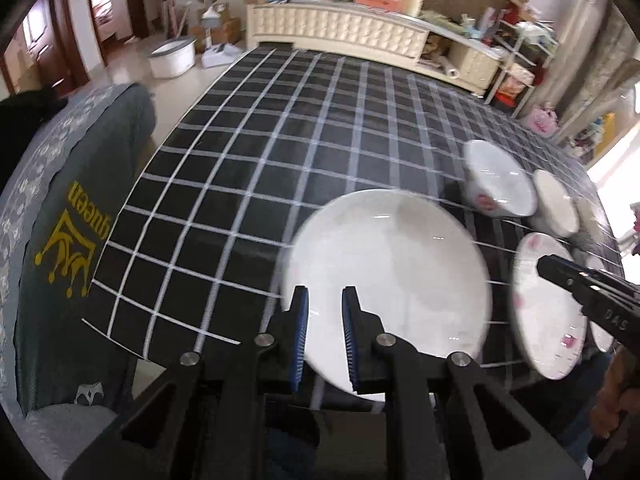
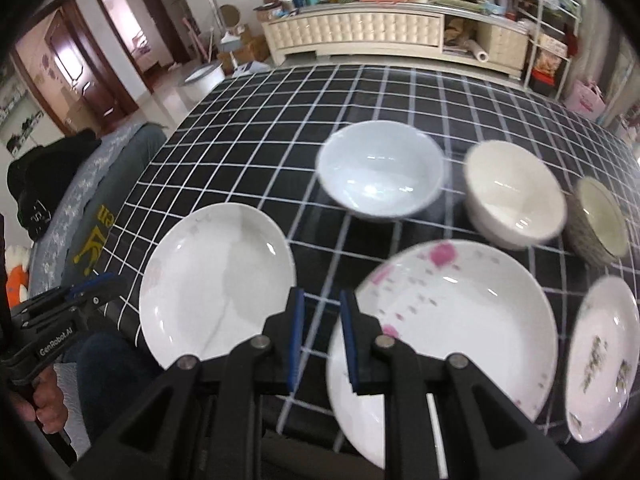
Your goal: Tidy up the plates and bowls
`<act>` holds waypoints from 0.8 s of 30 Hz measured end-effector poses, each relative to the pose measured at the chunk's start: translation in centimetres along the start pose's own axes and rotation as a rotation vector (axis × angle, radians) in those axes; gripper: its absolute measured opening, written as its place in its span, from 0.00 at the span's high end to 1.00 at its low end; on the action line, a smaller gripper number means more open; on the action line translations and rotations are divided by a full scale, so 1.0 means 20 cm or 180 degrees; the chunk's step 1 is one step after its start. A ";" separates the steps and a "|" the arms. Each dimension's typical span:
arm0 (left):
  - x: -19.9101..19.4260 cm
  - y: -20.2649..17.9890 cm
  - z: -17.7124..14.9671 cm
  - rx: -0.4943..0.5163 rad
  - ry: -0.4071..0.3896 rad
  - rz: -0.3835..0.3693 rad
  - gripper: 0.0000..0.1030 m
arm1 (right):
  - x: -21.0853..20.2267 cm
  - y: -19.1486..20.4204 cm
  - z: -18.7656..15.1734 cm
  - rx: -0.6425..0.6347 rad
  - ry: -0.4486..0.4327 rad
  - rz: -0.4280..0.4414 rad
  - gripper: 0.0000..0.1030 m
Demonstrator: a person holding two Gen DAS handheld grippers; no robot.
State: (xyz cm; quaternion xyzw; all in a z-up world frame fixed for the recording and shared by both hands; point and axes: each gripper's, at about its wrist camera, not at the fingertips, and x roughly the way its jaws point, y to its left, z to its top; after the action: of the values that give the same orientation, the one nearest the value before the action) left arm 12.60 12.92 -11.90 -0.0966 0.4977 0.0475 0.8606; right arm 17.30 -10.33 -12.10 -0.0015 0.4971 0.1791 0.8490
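A plain white plate (image 1: 388, 276) (image 2: 216, 280) lies on the black checked table (image 1: 260, 160). My left gripper (image 1: 325, 314) hovers over its near rim, pads slightly apart with nothing between them; in the right wrist view the left gripper (image 2: 114, 284) sits left of that plate. A pink-flowered plate (image 2: 452, 320) (image 1: 548, 308) lies beside it. My right gripper (image 2: 322, 314) (image 1: 542, 266) hangs over that plate's left rim, narrowly open and empty. Behind stand a white bowl (image 2: 380, 168) (image 1: 500, 180), a cream bowl (image 2: 514, 196) and a patterned bowl (image 2: 600, 220). A small patterned plate (image 2: 604, 356) lies at the right.
A chair with a grey cover and a yellow crown print (image 1: 72, 240) stands against the table's left edge. A cream cabinet (image 1: 340, 32) piled with clutter runs behind the table. A white bin (image 1: 172, 56) stands on the floor. A person's hand (image 2: 44, 396) holds the left gripper.
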 end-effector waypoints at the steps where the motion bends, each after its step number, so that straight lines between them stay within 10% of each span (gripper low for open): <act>1: -0.02 -0.05 0.00 0.0063 -0.0020 -0.0028 0.85 | -0.03 -0.04 -0.02 0.0043 -0.0028 -0.0022 0.78; 20: -0.01 -0.82 -0.12 0.0953 0.0055 -0.0594 0.73 | -0.26 -0.54 -0.27 0.0469 -0.0126 -0.0397 0.76; 24: 0.03 -0.86 -0.13 0.0976 0.0090 -0.0600 0.65 | -0.24 -0.62 -0.27 0.0515 -0.0086 -0.0448 0.58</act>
State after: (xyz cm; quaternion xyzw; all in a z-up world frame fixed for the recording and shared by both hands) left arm 13.75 -4.52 -11.57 -0.0111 0.5000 -0.1112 0.8588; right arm 14.34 -24.32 -13.03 0.0346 0.4972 0.0783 0.8634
